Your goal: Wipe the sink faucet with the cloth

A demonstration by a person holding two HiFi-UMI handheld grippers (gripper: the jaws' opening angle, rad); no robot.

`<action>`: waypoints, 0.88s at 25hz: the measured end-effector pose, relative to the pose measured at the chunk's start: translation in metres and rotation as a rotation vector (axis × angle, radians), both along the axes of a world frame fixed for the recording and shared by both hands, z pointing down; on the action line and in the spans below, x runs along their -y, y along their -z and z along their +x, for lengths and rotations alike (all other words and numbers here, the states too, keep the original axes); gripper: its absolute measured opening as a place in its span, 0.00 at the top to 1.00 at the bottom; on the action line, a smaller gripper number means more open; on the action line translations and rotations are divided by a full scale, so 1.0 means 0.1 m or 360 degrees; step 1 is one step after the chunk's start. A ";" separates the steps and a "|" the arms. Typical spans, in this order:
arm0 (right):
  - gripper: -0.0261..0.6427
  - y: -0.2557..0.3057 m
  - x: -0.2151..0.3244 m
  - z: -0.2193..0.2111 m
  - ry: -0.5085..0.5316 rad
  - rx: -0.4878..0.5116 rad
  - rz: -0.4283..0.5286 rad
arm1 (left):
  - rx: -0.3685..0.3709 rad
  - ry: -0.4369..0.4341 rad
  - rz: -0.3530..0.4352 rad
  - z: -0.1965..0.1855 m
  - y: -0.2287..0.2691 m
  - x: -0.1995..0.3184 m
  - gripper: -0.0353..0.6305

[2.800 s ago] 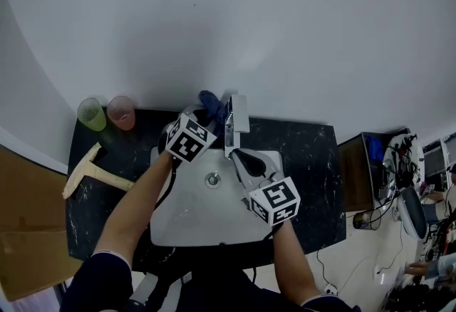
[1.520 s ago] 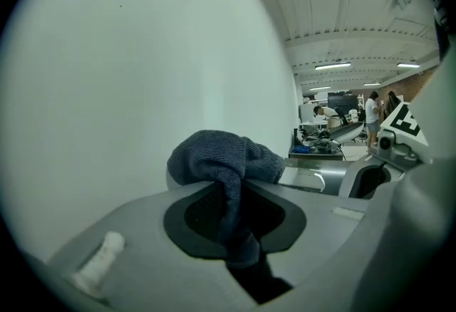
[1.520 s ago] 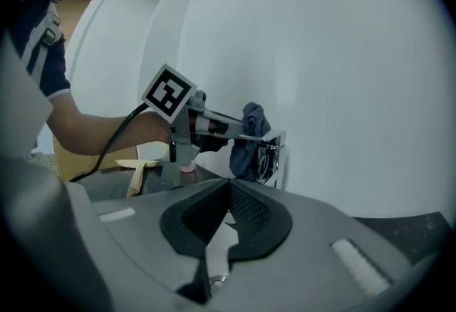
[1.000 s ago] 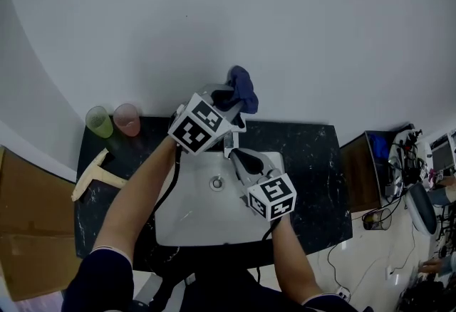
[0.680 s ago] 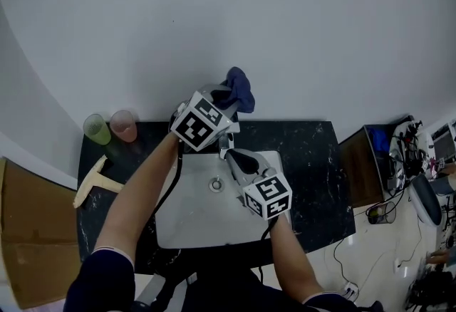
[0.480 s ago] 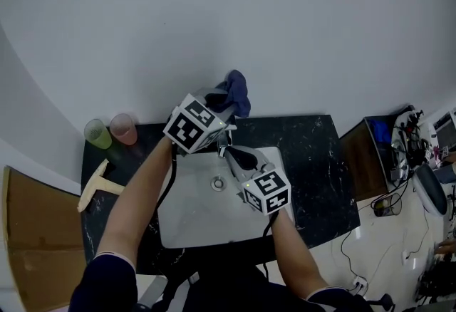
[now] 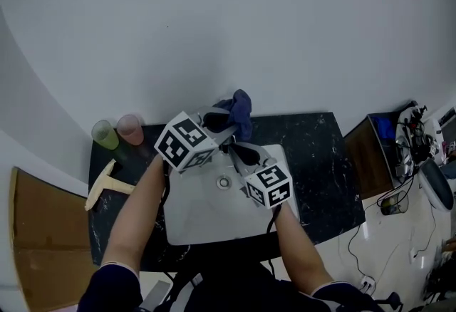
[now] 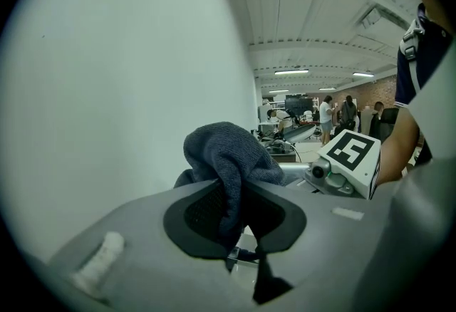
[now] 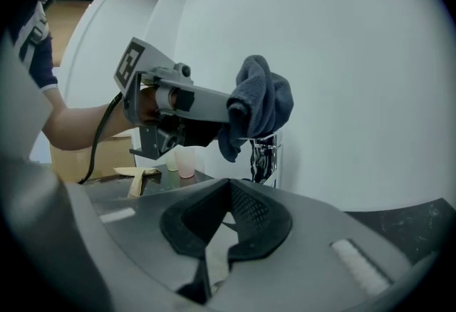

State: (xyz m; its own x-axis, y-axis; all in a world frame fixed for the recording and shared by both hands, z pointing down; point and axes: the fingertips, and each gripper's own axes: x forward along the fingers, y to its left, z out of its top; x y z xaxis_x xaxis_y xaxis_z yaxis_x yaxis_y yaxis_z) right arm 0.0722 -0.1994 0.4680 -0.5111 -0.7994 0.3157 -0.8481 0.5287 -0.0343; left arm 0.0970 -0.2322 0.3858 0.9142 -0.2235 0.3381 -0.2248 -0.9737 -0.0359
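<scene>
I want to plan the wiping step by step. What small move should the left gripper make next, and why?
Probably lower the left gripper slightly so the cloth presses on the faucet. Its jaws clamp the cloth, which hangs just above the chrome top in the right gripper view; contact is unclear.

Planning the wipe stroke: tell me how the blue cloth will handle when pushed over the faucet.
Probably floppy: the cloth bunches and droops from the jaws of the left gripper. Likely light, since one pinch holds it. Its napped weave should drag, not slip, on the faucet.

Counter (image 7: pixel 317 157) — sink (image 7: pixel 206 218), cups (image 7: pixel 130 130), wooden tool (image 7: pixel 105 186)
</scene>
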 end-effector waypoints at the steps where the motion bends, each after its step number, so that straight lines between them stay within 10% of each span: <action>1: 0.95 0.00 0.00 0.00 0.0000 0.0002 0.0000 | -0.0012 0.0013 -0.0009 -0.01 0.00 0.02 0.86; 22: 0.95 0.00 -0.01 -0.01 0.0029 0.0054 0.0002 | -0.0183 0.0591 -0.0212 -0.46 -0.37 0.98 0.86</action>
State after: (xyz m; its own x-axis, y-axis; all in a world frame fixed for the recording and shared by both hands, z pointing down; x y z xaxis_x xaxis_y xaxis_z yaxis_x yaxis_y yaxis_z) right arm 0.0713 -0.1981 0.4675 -0.5358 -0.7904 0.2970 -0.8369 0.5439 -0.0622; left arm 0.0505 -0.3302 0.4226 0.8130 -0.5067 0.2869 -0.5572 -0.8200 0.1307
